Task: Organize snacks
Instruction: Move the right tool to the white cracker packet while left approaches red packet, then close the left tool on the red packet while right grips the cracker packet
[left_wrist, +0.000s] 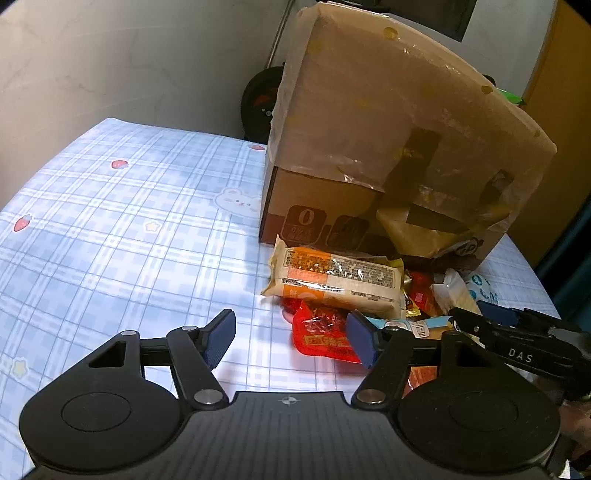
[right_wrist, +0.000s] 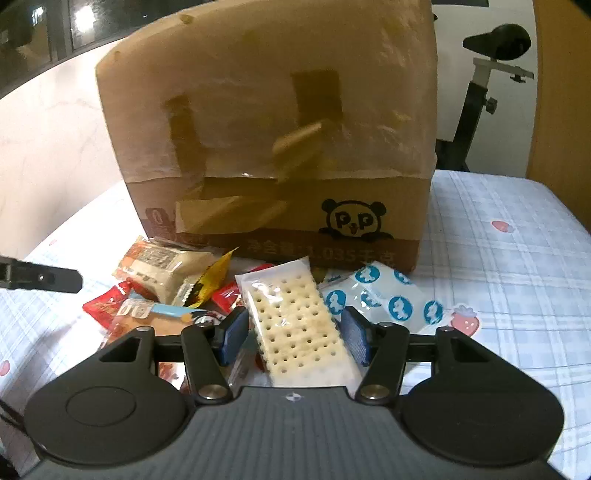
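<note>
A heap of snack packets lies on the blue checked cloth (left_wrist: 129, 229) in front of a taped cardboard box (left_wrist: 388, 129). My left gripper (left_wrist: 291, 341) is open low over the cloth; a red packet (left_wrist: 317, 332) lies between its pads, against the right one. Behind it is an orange and white cake pack (left_wrist: 332, 277). My right gripper (right_wrist: 294, 336) has its pads against both sides of a clear pack of holed white crackers (right_wrist: 295, 317). A blue-dotted white packet (right_wrist: 384, 295) lies to the right. The right gripper (left_wrist: 517, 332) also shows at the left view's edge.
The box (right_wrist: 277, 147) stands tall right behind the heap and bears a panda logo (right_wrist: 356, 221). A yellow packet (right_wrist: 210, 280) and more red ones sit in the pile. An exercise bike (right_wrist: 491, 74) stands beyond the table. Bare cloth (right_wrist: 498, 258) stretches to the right.
</note>
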